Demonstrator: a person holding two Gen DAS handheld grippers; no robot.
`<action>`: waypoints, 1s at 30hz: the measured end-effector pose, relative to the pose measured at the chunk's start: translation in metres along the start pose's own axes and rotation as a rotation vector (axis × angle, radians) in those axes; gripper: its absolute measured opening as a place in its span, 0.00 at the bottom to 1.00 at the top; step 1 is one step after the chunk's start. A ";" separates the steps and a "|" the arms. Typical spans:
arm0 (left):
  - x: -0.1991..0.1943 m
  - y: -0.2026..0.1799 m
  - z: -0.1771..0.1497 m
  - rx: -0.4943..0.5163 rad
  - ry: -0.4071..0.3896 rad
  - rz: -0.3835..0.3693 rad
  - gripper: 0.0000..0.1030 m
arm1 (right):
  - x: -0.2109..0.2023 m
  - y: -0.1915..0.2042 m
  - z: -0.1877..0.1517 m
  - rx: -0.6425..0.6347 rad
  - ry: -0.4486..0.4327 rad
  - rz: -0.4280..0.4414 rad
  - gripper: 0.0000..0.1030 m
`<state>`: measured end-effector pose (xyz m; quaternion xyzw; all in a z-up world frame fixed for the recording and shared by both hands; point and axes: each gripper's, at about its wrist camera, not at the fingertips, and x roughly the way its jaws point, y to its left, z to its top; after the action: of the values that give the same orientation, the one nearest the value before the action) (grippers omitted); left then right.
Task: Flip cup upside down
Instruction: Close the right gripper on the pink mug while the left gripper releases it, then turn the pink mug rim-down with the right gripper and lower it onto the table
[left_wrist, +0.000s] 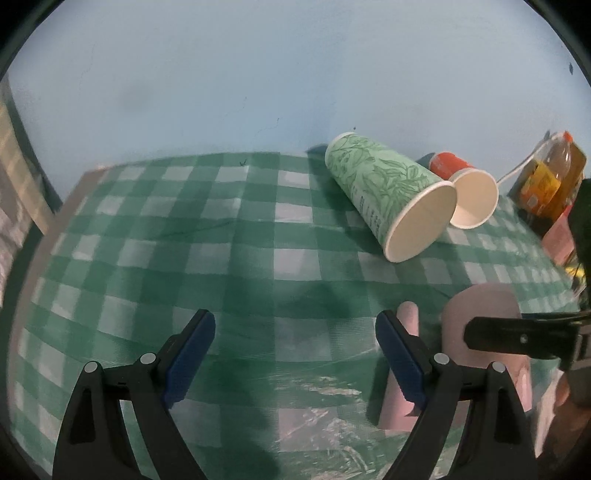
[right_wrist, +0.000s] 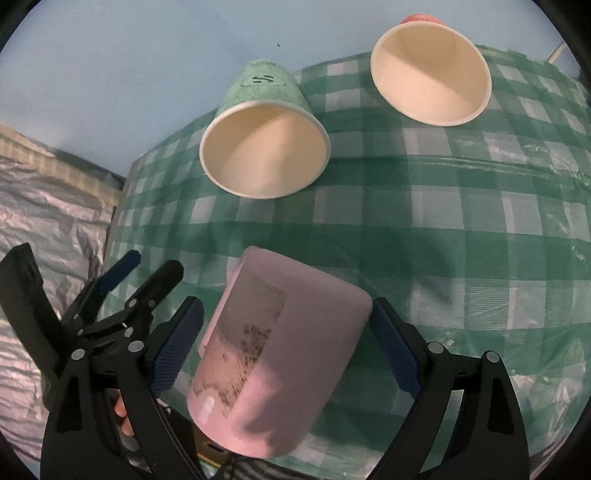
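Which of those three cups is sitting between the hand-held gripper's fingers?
The pink cup, between the right hand-held gripper fingers. The green patterned paper cup and the orange paper cup lie farther back on the checked tablecloth.

A pale blue wall (left_wrist: 258, 74) rises behind the green-checked tablecloth (left_wrist: 221, 229).
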<state>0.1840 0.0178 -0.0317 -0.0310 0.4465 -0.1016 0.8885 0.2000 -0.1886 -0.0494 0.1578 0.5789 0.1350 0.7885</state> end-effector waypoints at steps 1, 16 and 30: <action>0.000 0.002 -0.001 -0.007 -0.001 -0.005 0.87 | 0.000 -0.001 0.002 0.004 0.002 -0.003 0.88; 0.001 0.008 -0.004 -0.047 0.008 -0.031 0.87 | -0.002 -0.002 0.005 -0.058 -0.048 0.007 0.75; -0.021 -0.009 -0.016 -0.018 -0.037 -0.046 0.87 | -0.058 0.047 -0.043 -0.445 -0.502 -0.167 0.71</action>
<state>0.1579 0.0144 -0.0232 -0.0510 0.4299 -0.1173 0.8938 0.1404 -0.1644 0.0083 -0.0379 0.3341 0.1500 0.9297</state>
